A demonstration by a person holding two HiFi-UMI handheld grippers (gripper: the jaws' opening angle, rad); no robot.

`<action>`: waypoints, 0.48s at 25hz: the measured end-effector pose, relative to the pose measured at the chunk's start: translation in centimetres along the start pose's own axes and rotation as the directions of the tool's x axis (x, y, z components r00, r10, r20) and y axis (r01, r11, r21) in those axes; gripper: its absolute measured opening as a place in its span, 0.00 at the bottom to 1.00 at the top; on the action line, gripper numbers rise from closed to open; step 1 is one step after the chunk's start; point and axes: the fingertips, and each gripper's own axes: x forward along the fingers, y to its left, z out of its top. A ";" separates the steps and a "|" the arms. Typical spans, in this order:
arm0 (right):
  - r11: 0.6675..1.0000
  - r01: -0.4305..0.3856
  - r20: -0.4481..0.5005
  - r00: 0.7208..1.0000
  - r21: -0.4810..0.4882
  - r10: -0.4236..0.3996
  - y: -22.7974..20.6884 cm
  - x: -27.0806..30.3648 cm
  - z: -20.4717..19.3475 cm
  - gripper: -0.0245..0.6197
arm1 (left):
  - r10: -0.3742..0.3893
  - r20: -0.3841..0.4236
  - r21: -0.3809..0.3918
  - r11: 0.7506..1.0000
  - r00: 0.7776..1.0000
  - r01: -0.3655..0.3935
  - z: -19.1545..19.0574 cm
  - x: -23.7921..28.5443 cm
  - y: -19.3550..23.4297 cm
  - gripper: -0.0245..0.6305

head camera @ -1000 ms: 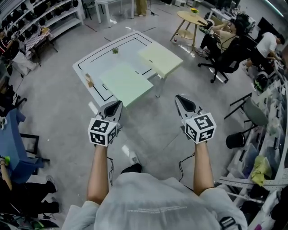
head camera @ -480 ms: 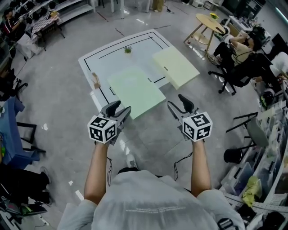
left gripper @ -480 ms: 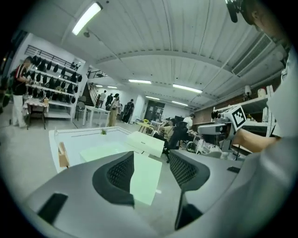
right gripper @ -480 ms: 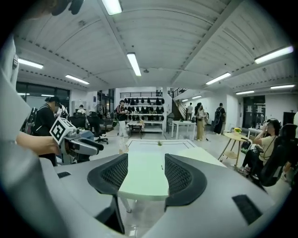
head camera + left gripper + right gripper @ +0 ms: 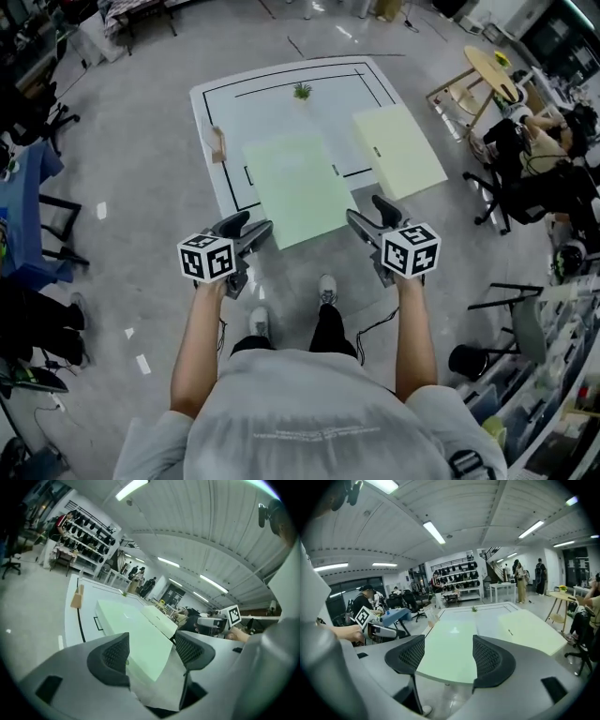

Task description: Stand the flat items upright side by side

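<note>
Both grippers are released and hold nothing. From my remote seat, the head view shows the left gripper (image 5: 253,223) and the right gripper (image 5: 366,208) held out in front of the person, each with a marker cube at its back. Their jaws have just been opening. In the left gripper view the left gripper (image 5: 151,651) has its two dark mesh pads well apart with only open air between them. The right gripper view shows the same for the right gripper (image 5: 449,656).

Ahead of both grippers lies a white surface (image 5: 234,103) marked with a thin black outline. Over it sit the two flat items, both lying flat, neither upright. The pale green panel (image 5: 295,187) is a plain, smooth rectangle. Its near end reaches past the white surface's near edge, towards the gap between the two grippers. The pale yellow panel (image 5: 398,150) is a similar rectangle with a tiny dark mark near its left edge. It lies to the right of the green one, near it but apart, with a strip of white between them.

A small green plant (image 5: 302,91) sits at the far side, and a small brown object (image 5: 218,143) stands at the left edge.
</note>
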 end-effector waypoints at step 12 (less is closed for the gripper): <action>0.948 -0.317 -0.229 0.921 0.026 0.314 -6.1 10.3 -4.7 0.60 | 0.132 -0.026 -0.278 0.951 0.991 -0.134 -6.7 4.8 3.3 0.56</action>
